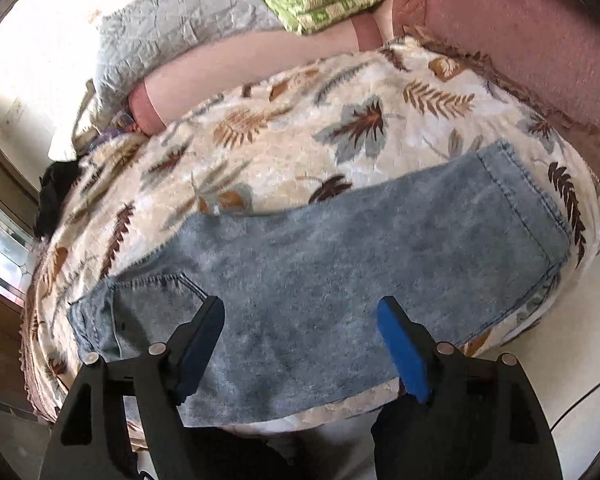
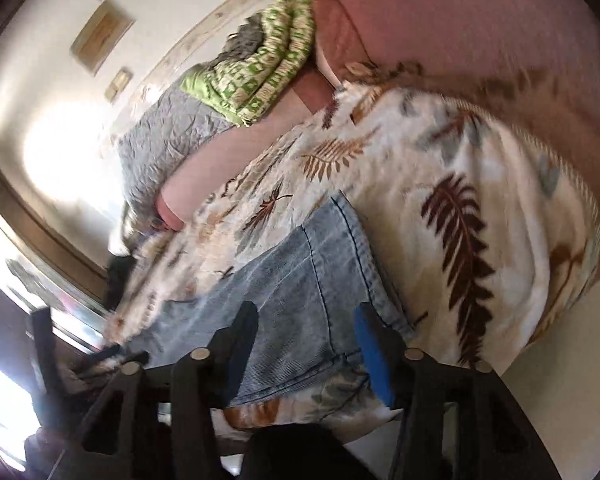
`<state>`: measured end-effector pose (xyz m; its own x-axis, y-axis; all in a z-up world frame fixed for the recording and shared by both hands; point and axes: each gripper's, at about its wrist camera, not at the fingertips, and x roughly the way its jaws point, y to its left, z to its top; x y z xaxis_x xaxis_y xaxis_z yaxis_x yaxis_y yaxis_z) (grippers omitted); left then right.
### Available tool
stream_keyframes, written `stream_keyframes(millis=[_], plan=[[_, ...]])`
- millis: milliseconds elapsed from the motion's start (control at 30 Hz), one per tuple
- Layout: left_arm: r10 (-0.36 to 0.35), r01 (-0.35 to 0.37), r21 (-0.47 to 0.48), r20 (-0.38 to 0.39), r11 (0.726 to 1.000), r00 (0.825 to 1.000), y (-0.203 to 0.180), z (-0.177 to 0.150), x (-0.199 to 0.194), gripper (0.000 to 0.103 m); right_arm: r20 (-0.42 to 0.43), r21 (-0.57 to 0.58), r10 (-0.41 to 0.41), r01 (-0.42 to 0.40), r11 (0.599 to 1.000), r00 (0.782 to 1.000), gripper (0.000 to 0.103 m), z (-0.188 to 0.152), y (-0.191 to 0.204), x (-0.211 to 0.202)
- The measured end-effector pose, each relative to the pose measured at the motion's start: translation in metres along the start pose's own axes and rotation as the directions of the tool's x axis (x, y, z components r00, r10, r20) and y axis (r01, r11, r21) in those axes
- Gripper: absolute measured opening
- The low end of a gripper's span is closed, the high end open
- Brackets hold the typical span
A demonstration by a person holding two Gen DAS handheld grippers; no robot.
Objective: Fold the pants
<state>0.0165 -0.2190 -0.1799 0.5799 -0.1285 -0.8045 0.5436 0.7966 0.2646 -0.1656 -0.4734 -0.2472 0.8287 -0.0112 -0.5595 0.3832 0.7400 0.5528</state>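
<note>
Only the left view shows the whole folded pants; both grippers' fingers apart, empty.

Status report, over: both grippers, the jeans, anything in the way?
Left gripper open, empty. Right gripper open, empty. Jeans folded flat on leaf-print blanket. Nothing in the way.

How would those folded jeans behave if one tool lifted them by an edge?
The jeans would probably flop and unfold, since they lie in soft, loose layers. The thick denim and stitched seams suggest some weight. On the fuzzy leaf-print blanket, they would likely drag rather than slide.
</note>
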Motion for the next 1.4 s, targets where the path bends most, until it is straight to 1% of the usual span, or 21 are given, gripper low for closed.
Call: stream_keyframes(millis=[100, 167, 367, 667, 867, 1233, 1267, 1333, 1400], plan=[[0.022, -0.023, 0.002, 0.05, 1.0, 0.999, -0.001, 0.002, -0.013, 0.079, 0.007, -0.103, -0.052, 0.053, 0.993, 0.999, 0.058, -0.003, 0.026, 0.002], [0.036, -0.037, 0.007, 0.089, 0.999, 0.995, -0.001, 0.003, -0.024, 0.079, 0.007, -0.149, -0.071, 0.071, 0.986, 0.997, 0.058, -0.005, 0.039, 0.005], [0.062, -0.064, 0.008, 0.165, 0.998, 0.984, 0.002, 0.003, -0.047, 0.079, 0.02, -0.199, -0.061, 0.064, 0.978, 0.998, 0.058, -0.01, 0.061, 0.0], [0.052, -0.053, 0.001, 0.18, 0.999, 0.982, 0.003, 0.001, -0.056, 0.079, 0.037, -0.232, -0.065, 0.072, 0.97, 0.997, 0.058, -0.013, 0.074, -0.006], [0.052, -0.053, 0.002, 0.171, 0.999, 0.984, 0.0, -0.001, -0.055, 0.079, 0.031, -0.225, -0.067, 0.072, 0.972, 0.997, 0.058, -0.013, 0.071, -0.006], [0.05, -0.054, 0.021, 0.132, 0.998, 0.99, -0.006, -0.001, -0.035, 0.079, -0.002, -0.16, -0.103, 0.101, 0.982, 0.995, 0.058, -0.013, 0.039, 0.009], [0.046, -0.049, 0.027, 0.114, 0.998, 0.992, -0.007, -0.001, -0.029, 0.08, -0.009, -0.156, -0.11, 0.108, 0.982, 0.994, 0.058, -0.013, 0.035, 0.012], [0.029, -0.031, 0.025, 0.054, 0.999, 0.998, -0.009, -0.003, -0.012, 0.08, -0.021, -0.146, -0.129, 0.124, 0.981, 0.991, 0.058, -0.014, 0.026, 0.018], [0.005, -0.004, 0.024, -0.032, 1.0, 0.999, -0.01, -0.008, 0.012, 0.08, -0.046, -0.117, -0.146, 0.14, 0.983, 0.988, 0.058, -0.017, 0.008, 0.028]])
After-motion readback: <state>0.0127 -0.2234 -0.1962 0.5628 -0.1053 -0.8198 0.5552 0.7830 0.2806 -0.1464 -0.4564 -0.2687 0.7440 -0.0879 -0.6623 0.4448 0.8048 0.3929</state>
